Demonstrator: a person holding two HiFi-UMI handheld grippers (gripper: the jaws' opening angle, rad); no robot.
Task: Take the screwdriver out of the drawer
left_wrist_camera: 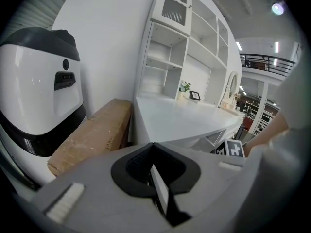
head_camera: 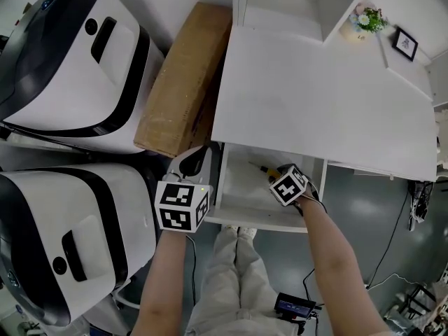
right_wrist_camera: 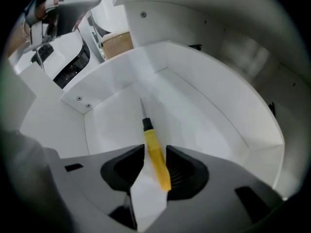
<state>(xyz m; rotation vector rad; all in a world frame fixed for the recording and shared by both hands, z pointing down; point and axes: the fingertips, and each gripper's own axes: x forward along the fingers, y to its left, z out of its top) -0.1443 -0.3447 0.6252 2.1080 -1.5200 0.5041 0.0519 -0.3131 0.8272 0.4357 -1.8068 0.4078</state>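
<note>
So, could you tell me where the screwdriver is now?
Head view, lower centre: the screwdriver lies in the open drawer, handle between the right gripper's closing jaws.

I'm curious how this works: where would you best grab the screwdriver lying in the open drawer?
I'd grip the screwdriver by its yellow handle, coming from straight above: it lies flat on the drawer floor, the handle is its thickest part, and both its sides are free.

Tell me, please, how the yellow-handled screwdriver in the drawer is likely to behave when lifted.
The screwdriver looks stiff and probably light: a slim yellow handle and a thin metal shaft. It may roll on the smooth white drawer floor if nudged. The right claw, closing around the handle, might let smooth plastic slip.
</note>
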